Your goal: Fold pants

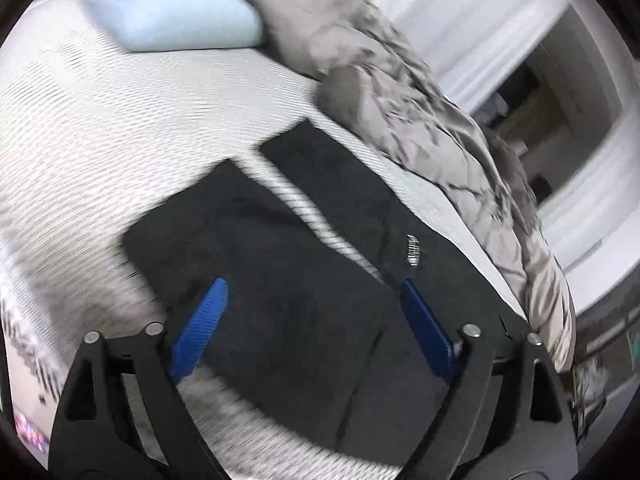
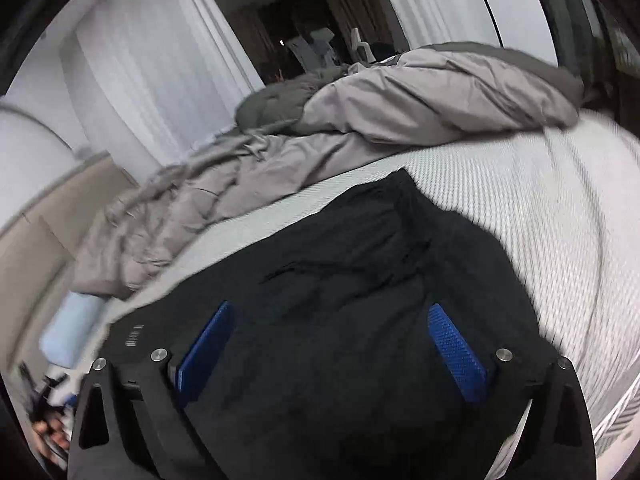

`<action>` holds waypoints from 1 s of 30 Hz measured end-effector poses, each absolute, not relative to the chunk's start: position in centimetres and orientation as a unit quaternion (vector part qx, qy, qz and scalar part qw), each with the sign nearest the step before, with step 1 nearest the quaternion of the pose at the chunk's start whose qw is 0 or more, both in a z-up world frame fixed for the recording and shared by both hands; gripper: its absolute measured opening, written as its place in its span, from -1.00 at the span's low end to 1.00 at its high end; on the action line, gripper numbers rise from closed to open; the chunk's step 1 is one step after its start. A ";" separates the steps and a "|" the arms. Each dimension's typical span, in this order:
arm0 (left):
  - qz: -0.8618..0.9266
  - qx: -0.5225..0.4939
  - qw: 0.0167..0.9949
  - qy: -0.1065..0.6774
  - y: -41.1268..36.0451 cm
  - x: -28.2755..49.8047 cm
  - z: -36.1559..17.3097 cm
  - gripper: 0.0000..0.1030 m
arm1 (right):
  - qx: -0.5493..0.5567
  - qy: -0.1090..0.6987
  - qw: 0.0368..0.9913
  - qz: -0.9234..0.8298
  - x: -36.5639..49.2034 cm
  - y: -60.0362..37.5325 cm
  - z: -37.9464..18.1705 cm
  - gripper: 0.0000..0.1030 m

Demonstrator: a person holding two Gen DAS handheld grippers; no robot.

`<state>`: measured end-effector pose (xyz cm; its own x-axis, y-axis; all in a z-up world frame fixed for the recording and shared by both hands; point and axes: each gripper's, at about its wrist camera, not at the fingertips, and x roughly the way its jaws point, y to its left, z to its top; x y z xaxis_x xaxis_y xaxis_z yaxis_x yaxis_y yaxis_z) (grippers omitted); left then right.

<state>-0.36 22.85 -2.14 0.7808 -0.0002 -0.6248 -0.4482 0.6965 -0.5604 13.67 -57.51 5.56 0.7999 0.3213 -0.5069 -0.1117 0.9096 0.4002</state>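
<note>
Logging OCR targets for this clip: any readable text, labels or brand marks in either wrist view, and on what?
Nothing can be read.
Small white print on the black pants, at in the left wrist view and in the right: too blurred to read.
Dark markings at the lower left edge of the left wrist view: motion-smeared, unreadable.

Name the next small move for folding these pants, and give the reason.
Probably lower both open grippers, left and right, onto the black pants and pinch an edge: the pants lie spread flat on the white mattress, legs apart, with neither gripper holding fabric.
</note>
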 end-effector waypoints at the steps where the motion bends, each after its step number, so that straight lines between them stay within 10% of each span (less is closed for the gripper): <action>1: 0.136 -0.378 0.864 0.304 23.2 -1.5 -2.5 0.74 | 0.182 0.292 0.931 0.123 12.6 -56.9 5.7 0.94; 13: 0.147 -0.392 0.844 0.336 24.6 -3.1 -5.5 0.54 | 0.255 0.270 0.920 0.121 7.4 -60.2 3.2 0.94; 18: 0.180 -0.377 0.849 0.322 26.0 0.8 -4.8 -1.00 | 0.271 0.271 0.921 0.066 6.5 -62.3 2.4 0.94; 26: 0.212 -0.406 0.845 0.276 27.8 -1.0 -5.3 -1.00 | 0.327 0.311 0.892 0.021 7.4 -65.8 0.0 0.94; 30: 0.205 -0.409 0.844 0.281 28.0 -1.3 -5.8 -1.00 | 0.327 0.351 0.877 -0.014 10.4 -65.8 -1.5 0.34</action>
<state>-1.35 28.00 -5.78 0.7578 0.1156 -0.6422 -0.5758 0.5814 -0.5748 10.36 -65.80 -1.51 0.7530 0.2042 -0.6256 0.2550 0.7859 0.5634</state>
